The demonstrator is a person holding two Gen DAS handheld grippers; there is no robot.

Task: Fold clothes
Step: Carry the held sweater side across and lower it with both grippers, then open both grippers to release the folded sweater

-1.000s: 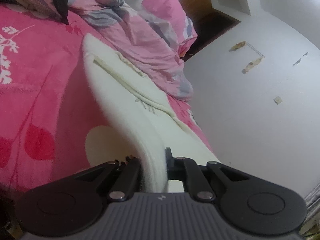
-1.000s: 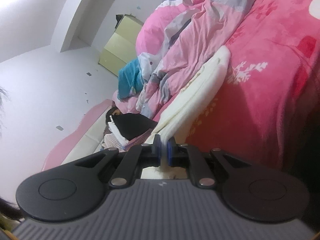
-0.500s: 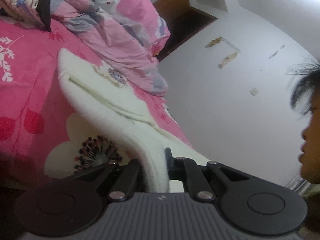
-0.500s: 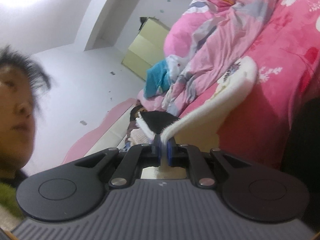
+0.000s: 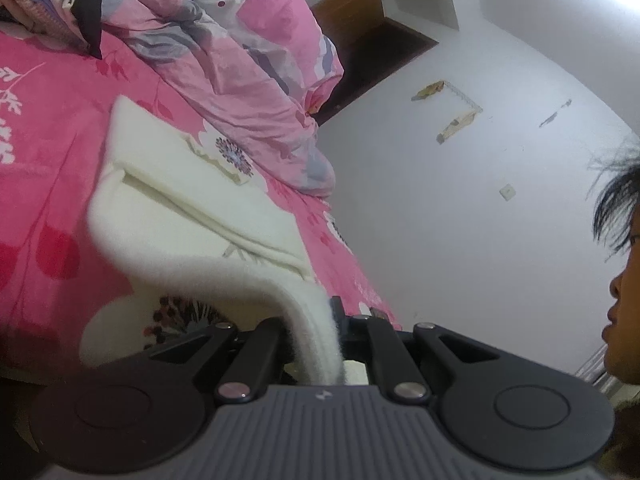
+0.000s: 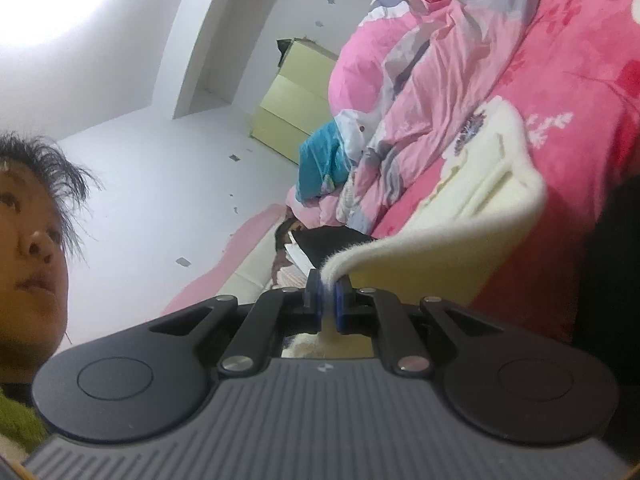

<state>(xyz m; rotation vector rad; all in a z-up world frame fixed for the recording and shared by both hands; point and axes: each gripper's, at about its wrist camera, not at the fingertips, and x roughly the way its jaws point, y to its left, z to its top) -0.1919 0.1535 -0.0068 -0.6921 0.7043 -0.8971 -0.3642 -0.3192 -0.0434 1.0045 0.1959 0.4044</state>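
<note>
A cream fleece garment [image 5: 192,208] lies partly on the pink flowered bed sheet [image 5: 44,168], its near end lifted and curling back toward me. My left gripper [image 5: 316,336] is shut on a thick edge of it, the cloth filling the gap between the fingers. In the right wrist view the same cream garment [image 6: 472,216] arches up from the bed sheet [image 6: 580,80] to my right gripper [image 6: 329,300], whose blue pads [image 6: 316,298] are shut on a thin corner. The far end of the garment rests flat on the bed.
A rumpled pink and grey quilt [image 5: 240,52] is heaped at the far side of the bed, with a teal cloth [image 6: 320,160] and a stack of folded clothes [image 6: 316,248] beside it. A person's head [image 6: 32,240] leans close. White wall [image 5: 460,200] and a yellow cabinet [image 6: 292,108] stand beyond.
Both grippers have drawn back and up with the garment, so its near half has peeled off the bed and bends over the rest. The person's head has come into both views.
</note>
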